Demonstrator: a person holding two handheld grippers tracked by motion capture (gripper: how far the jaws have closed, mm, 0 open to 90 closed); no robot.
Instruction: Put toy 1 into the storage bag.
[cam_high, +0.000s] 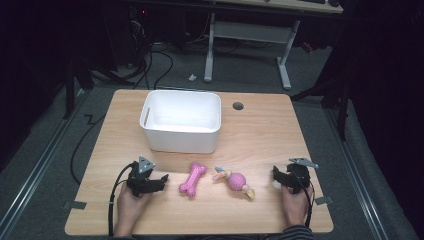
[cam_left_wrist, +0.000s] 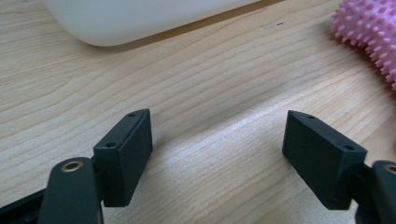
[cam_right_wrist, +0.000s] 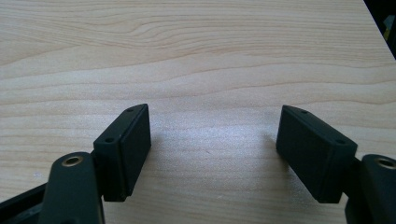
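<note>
Both grippers empty beside pink bone toy (cam_high: 193, 178).

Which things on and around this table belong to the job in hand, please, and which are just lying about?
Job: pink bone toy, ball rope toy, white bin, left gripper, right gripper.
Lying about: desk frame, floor cables.

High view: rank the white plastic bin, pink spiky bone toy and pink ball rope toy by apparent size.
1. White plastic bin, clearly largest.
2. Pink spiky bone toy and pink ball rope toy: they look similar in size, so I won't rank them.
</note>
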